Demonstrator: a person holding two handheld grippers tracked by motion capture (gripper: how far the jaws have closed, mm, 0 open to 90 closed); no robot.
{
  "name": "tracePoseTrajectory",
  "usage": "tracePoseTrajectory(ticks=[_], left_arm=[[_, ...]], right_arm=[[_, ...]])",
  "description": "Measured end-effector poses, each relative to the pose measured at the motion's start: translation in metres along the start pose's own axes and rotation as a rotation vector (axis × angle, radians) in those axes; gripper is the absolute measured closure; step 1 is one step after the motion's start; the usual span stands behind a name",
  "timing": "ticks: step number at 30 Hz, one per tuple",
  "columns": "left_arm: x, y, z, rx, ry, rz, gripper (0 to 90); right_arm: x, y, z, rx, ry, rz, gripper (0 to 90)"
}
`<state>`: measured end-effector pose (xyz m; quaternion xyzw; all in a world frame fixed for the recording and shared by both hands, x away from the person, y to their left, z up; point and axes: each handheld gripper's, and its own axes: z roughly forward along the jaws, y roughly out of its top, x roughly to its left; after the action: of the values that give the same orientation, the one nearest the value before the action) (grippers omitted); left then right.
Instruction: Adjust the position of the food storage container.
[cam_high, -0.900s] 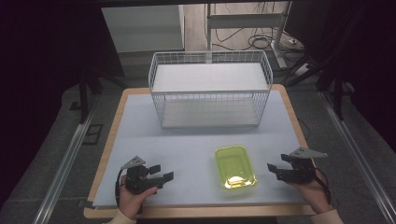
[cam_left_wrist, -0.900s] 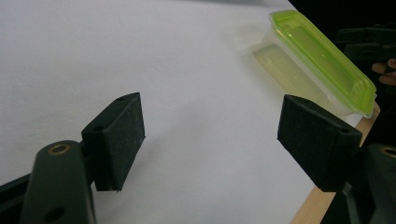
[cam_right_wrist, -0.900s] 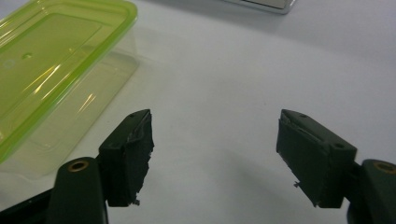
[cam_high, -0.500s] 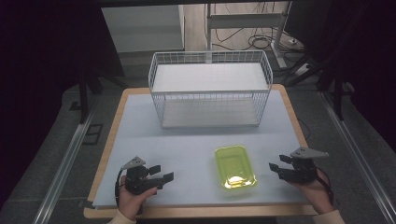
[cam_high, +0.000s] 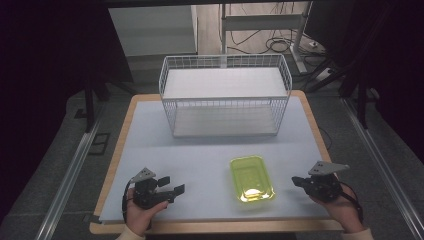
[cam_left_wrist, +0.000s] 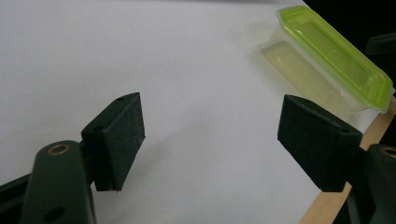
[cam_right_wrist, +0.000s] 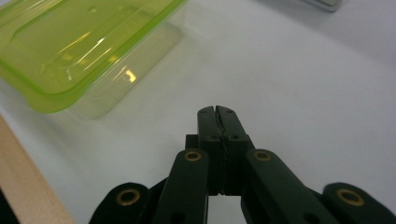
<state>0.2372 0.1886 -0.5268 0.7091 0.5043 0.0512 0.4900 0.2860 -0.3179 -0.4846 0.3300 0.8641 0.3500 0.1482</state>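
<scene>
Looking down from the high view, we list what we see, line by line.

Table: we see a pale blue-white mat (cam_high: 200, 150) covering a board with a wooden edge (cam_high: 210, 227) that shows along the near side.

Container: we find a yellow-green plastic container (cam_high: 251, 178) lying flat on the mat near the front edge, between our two grippers and closer to the right one. Its lid is on, and nothing touches it.

Wire basket: we see a white wire basket (cam_high: 225, 95) standing at the far side of the mat, well apart from the container.

Left gripper: our left gripper (cam_high: 172, 186) rests low over the front left of the mat, held in a hand (cam_high: 142, 212). Its jaws are spread wide with only bare mat between them. In the left gripper view the container (cam_left_wrist: 334, 51) lies beyond the jaws at upper right, apart from them.

Right gripper: our right gripper (cam_high: 296, 180) sits at the front right, its tips pointing toward the container, just beside it and not touching. In the right gripper view (cam_right_wrist: 217, 112) the jaws are pressed together with nothing between them, and the container (cam_right_wrist: 79, 42) lies ahead at upper left.
</scene>
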Motion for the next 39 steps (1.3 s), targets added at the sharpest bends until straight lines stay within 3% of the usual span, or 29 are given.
tracePoseTrajectory(ticks=[14, 28, 39], left_arm=[[0.001, -0.001, 0.002, 0.009, -0.004, 0.007, 22.5], [0.0, -0.001, 0.002, 0.012, -0.006, 0.002, 22.3], [0.001, -0.002, 0.003, 0.014, -0.011, 0.003, 22.3]], right_arm=[[0.033, 0.004, 0.023, 0.094, 0.126, -0.069, 90.0], [0.053, 0.008, 0.037, 0.131, 0.177, -0.133, 90.0], [0.063, 0.011, 0.043, 0.138, 0.203, -0.14, 90.0]])
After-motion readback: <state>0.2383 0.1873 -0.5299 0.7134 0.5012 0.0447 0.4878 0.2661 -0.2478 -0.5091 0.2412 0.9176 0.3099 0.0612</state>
